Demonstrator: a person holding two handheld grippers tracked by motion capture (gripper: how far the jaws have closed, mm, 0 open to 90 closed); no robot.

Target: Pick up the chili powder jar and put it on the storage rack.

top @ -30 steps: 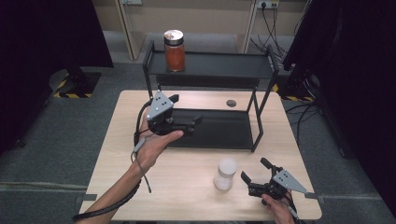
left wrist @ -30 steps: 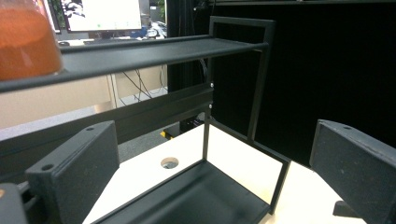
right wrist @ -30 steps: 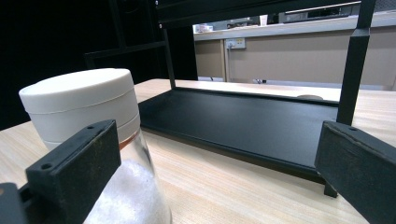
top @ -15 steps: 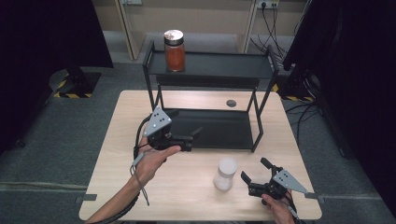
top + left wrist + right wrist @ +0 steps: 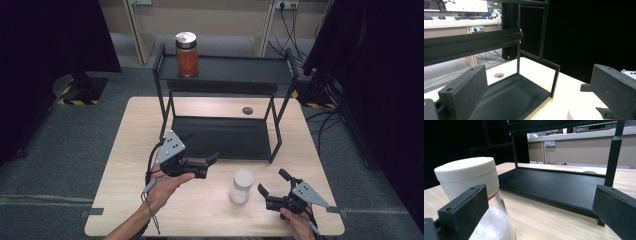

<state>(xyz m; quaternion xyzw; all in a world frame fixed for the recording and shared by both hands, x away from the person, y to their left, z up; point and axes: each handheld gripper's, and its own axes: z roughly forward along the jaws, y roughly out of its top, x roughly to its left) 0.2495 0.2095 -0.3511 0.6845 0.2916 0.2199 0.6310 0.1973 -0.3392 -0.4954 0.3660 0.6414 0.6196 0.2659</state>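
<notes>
The white-capped jar [image 5: 242,185] stands on the desk [image 5: 130,150], just to the left of the right claw [image 5: 272,191], whose jaws are wide apart and hold nothing; in the right gripper view the jar [image 5: 474,195] is beside the left jaw, not between the two. The left claw [image 5: 210,161] is also open and empty, raised above the desk in front of the black rack [image 5: 225,70], with the jar near it, to its lower right.
</notes>
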